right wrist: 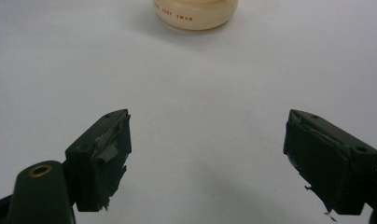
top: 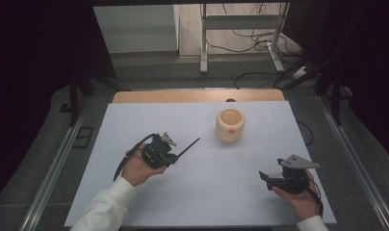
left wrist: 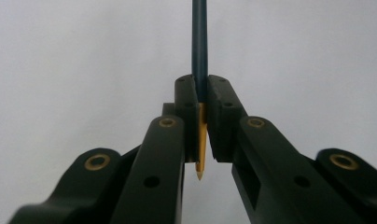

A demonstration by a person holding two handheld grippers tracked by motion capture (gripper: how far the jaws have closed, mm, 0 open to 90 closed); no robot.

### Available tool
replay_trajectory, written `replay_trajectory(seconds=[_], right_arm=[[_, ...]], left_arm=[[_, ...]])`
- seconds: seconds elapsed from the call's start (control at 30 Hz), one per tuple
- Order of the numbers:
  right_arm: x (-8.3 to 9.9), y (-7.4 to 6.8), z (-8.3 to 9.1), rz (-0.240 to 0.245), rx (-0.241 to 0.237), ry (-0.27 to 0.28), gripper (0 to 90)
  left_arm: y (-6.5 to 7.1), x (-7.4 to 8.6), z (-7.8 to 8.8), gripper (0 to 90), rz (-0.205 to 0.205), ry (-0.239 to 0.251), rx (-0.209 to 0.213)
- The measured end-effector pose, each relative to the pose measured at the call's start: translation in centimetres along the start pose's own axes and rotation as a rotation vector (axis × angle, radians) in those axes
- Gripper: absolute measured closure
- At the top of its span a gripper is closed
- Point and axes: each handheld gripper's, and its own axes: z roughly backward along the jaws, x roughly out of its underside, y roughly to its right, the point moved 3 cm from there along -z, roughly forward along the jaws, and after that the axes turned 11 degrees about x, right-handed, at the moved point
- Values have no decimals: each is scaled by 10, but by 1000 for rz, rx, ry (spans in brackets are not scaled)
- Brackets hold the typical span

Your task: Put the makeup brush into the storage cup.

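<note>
The left gripper is clamping a dark pencil (sharpened tip pointing back at the hand), which is probably heading for the cup just ahead, so it needs tilting upright over the rim, while the right gripper is waiting, jaws spread.

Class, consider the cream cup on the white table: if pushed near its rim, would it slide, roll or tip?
The cup looks squat and wide, standing upright, so it would probably slide rather than tip. Its round wall suggests it could roll if knocked over.
</note>
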Motion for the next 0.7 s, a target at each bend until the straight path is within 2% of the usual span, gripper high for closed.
replay_trajectory(seconds=[0.7], right_arm=[[-1, -1, 1, 13, -1, 4, 157]], left_arm=[[13, -6, -8, 839, -72, -14, 12]])
